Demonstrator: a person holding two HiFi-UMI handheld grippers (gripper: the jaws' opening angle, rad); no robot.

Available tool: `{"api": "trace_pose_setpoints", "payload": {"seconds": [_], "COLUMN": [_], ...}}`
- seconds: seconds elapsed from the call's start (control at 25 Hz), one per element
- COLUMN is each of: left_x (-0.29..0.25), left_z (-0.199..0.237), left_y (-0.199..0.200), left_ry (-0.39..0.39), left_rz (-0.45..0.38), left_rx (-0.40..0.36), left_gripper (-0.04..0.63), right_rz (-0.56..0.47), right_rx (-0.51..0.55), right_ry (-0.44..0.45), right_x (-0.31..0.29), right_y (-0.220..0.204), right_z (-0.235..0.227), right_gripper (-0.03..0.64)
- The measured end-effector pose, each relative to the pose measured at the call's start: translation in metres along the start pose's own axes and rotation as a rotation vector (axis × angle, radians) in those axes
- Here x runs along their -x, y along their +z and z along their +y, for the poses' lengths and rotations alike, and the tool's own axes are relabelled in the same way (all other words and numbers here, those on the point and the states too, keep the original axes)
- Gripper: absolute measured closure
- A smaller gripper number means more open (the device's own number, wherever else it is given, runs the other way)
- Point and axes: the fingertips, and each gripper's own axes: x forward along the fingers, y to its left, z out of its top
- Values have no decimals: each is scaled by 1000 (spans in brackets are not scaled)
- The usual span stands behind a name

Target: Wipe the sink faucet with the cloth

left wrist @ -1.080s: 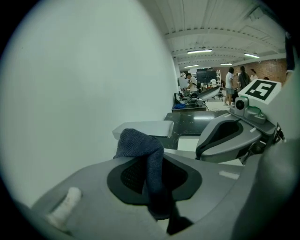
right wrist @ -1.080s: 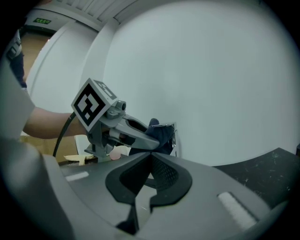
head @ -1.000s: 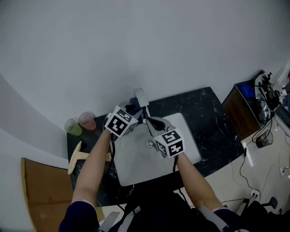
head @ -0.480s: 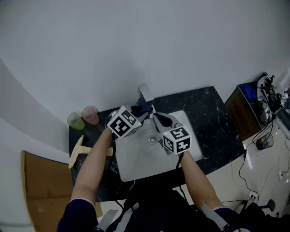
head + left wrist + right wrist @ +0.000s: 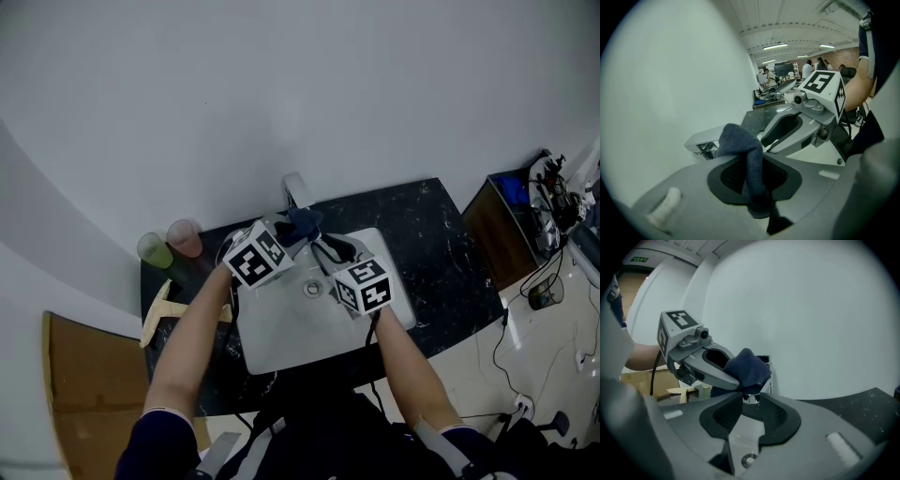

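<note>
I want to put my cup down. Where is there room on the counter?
The counter right of the sink is bare. Left is crowded: green cup, pink cup, wooden piece. Behind the sink, the cloth crowds the faucet.

The right gripper's [image 5: 750, 420] jaws have just opened, empty; ahead, the left gripper [image 5: 733, 373] holds a dark blue cloth [image 5: 749, 365] over the faucet [image 5: 751, 399].

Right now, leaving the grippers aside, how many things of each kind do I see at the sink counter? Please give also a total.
Cups: 2, a green cup and a pink cup
Cloth: 1
Faucet: 1
Sink: 1
Wooden piece: 1
Total: 6
</note>
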Motion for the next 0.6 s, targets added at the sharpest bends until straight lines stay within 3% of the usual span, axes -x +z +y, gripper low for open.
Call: {"api": "trace_pose_setpoints", "payload": {"seconds": [0.16, 0.28, 0.48, 0.6], "left_x": [4, 5, -4, -4], "left_z": [-25, -30, 4, 25], "left_y": [7, 7, -3, -9], "left_ry": [-91, -122, 9, 68], "left_rz": [3, 5, 36, 15], "left_rx": [-55, -52, 59, 180], "left_gripper": [528, 528, 529, 529], "right_rz": [-5, -3, -3, -3], "right_rx": [1, 5, 13, 11], "right_ry": [2, 1, -2, -6], "right_x": [1, 1, 1, 1], "right_y": [0, -1, -3, -5], "right_z": [0, 1, 2, 3], "right_gripper": [503, 505, 505, 506]}}
